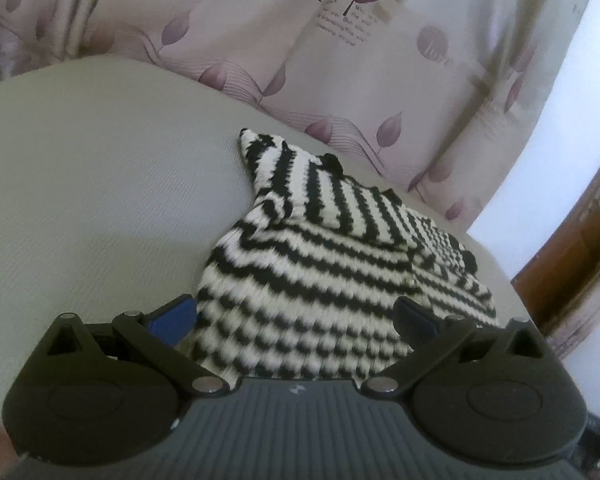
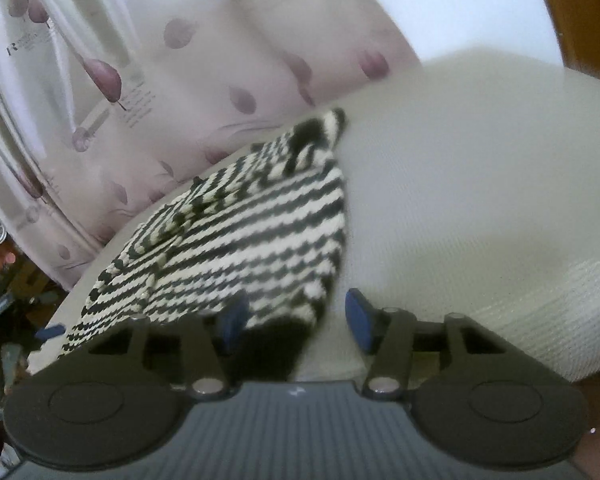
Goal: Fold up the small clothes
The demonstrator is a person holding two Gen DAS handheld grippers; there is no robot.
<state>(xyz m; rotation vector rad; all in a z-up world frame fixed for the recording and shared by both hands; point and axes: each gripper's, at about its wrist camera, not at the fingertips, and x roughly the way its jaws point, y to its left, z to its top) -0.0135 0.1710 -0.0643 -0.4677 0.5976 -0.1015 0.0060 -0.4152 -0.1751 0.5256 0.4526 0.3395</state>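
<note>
— Since the striped knit garment (image 1: pixel 332 264) lies flat on the pale cushion (image 1: pixel 100 200), why do both grippers sit at its near hem?
— To lift it. Left gripper (image 1: pixel 296 316) gapes wide, holding nothing; right gripper (image 2: pixel 296 320) half-open, empty, astride the corner.
— Room?
— Bare cushion toward nine o'clock; curtain (image 1: pixel 300 60) crowds twelve.

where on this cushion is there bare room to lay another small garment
Bare cushion lies left of the striped knit garment in the left wrist view, and to its right in the right wrist view. The strip between garment and curtain is crowded.
</note>
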